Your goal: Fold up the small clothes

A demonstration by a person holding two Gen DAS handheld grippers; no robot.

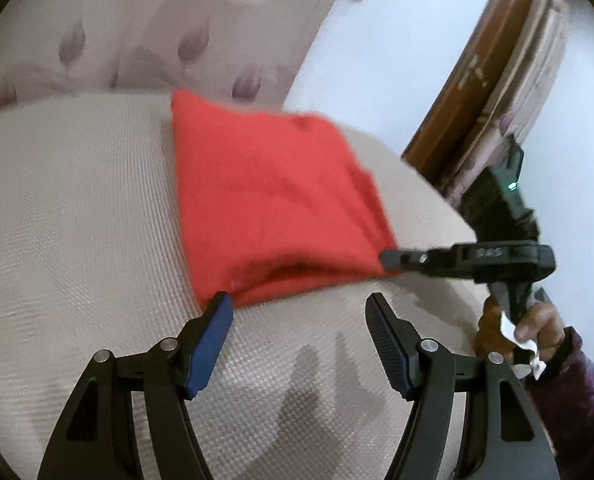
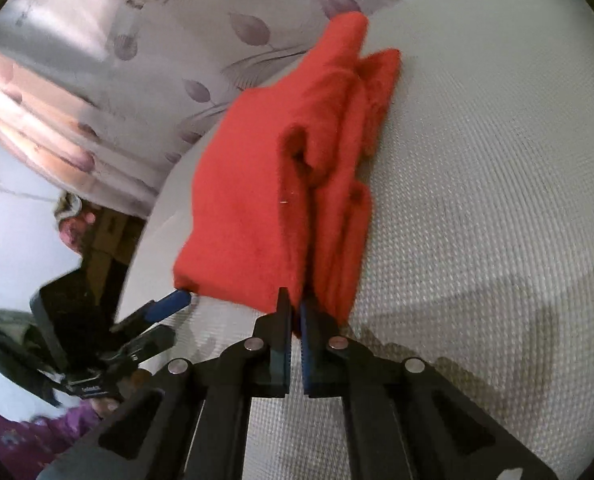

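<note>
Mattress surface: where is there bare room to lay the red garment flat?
Bare mattress spreads left of the red garment and in front of the open left tool. Crowded at its near corner, where the right tool clamps it.

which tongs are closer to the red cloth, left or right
Right. The right tongs are shut on the near corner of the red cloth. The left tongs are open just short of its near edge, one tip beside it.
</note>
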